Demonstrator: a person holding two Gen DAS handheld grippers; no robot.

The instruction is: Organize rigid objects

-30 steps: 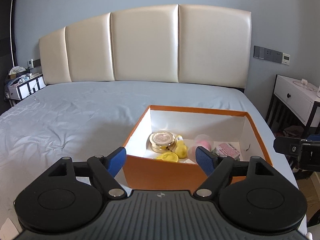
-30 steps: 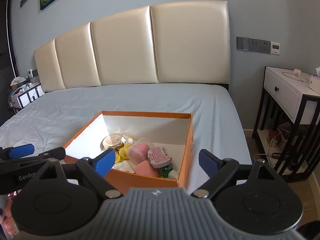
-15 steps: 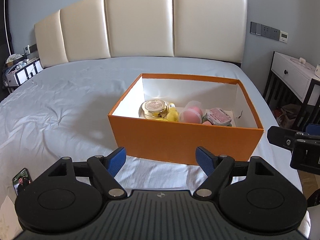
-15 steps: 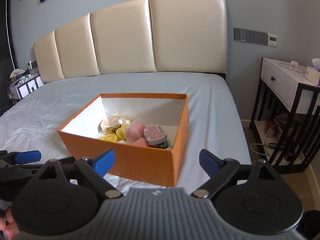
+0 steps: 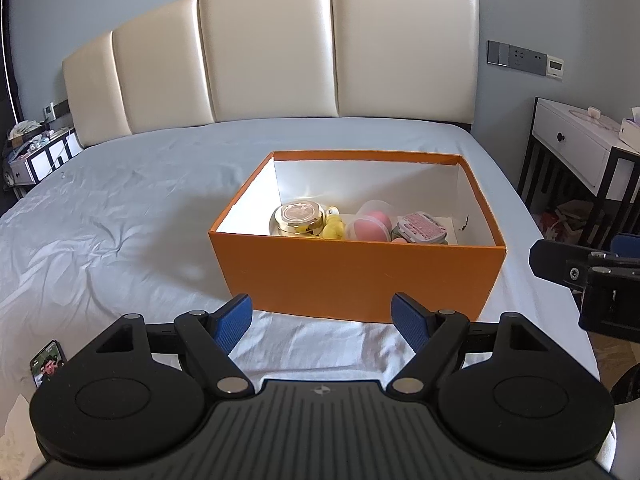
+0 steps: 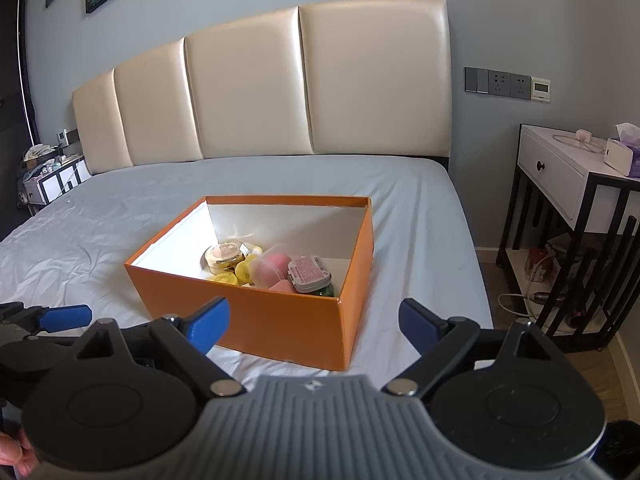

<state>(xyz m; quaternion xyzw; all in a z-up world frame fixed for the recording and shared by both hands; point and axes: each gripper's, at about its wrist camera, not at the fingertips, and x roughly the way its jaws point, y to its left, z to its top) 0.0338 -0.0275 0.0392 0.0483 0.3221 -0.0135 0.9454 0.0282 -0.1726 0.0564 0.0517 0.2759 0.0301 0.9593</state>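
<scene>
Nearest the left wrist camera, the left claw (image 5: 322, 322) is spread wide with nothing between its blue pads, hovering above the white sheet just short of the orange box (image 5: 356, 276). The right claw (image 6: 314, 324) is likewise spread and holds nothing, its left pad overlapping the box's near wall in its own view while the box's near corner sits between the pads. The box rests on the bed (image 5: 120, 216), lid off, a little ahead of both claws. Inside it, against the left and middle, lie a gold-lidded jar (image 5: 299, 219), yellow pieces (image 5: 334, 226), a clear case with a pink sponge (image 5: 370, 224) and a pink-labelled tin (image 5: 422, 227). A phone (image 5: 48, 362) lies at the bed's near left edge. Beyond stands the cream headboard (image 5: 272, 52), with a white nightstand (image 6: 568, 176) to the right.
</scene>
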